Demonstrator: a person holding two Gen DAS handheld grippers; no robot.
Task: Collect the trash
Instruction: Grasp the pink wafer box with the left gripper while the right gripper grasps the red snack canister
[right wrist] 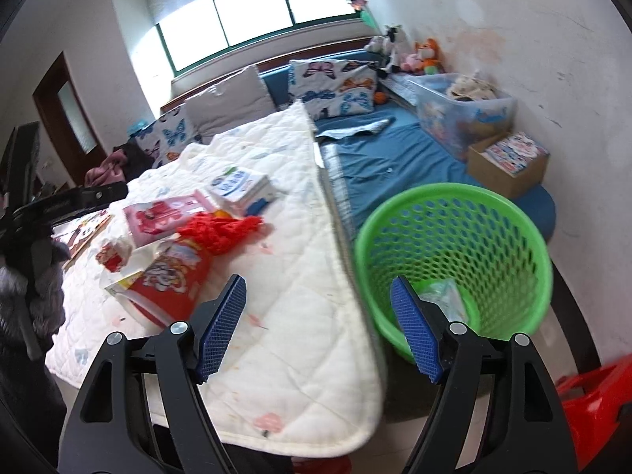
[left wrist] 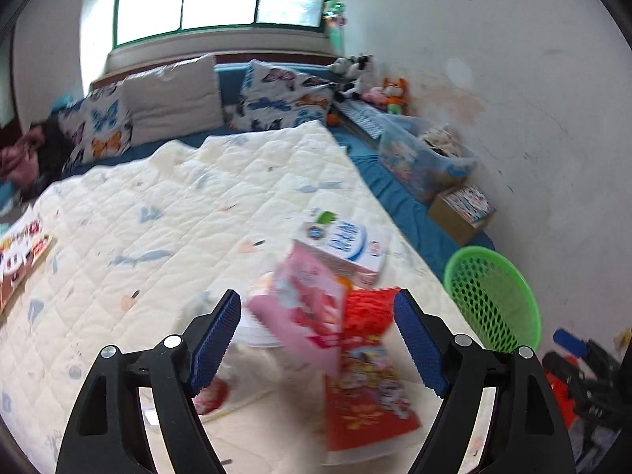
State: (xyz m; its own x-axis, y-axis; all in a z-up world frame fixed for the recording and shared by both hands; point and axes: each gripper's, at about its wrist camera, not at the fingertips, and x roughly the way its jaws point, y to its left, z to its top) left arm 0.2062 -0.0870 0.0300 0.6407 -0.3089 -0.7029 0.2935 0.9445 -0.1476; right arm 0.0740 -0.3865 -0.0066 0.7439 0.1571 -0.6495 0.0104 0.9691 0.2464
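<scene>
Left wrist view first: our left gripper [left wrist: 318, 335] stands spread, nothing pinched, its pads [left wrist: 216, 339] apart over a blurred heap on the quilt [left wrist: 138, 217]. Just past the jaws lie a pink pack [left wrist: 304, 308], a red net [left wrist: 369, 310] at 1 o'clock of it, a red wrapper [left wrist: 367, 399] at 5 o'clock, and a white box [left wrist: 347, 247] at 12 o'clock. The green bin [left wrist: 493, 300] sits at 3 o'clock off the bed's edge.

From the right wrist view our right gripper [right wrist: 318, 328] is also spread and empty, hanging over the quilt's edge with the bin [right wrist: 454, 260] at 2 o'clock; a clear wrapper [right wrist: 438, 296] already lies inside.

We judge the heap is the remaining trash. The risks: the pieces overlap, so closing on one could drag or drop a neighbour; the net may snag a pad; the blur makes aiming unsure; and a thin wrapper could slip from the pads before reaching the bin
</scene>
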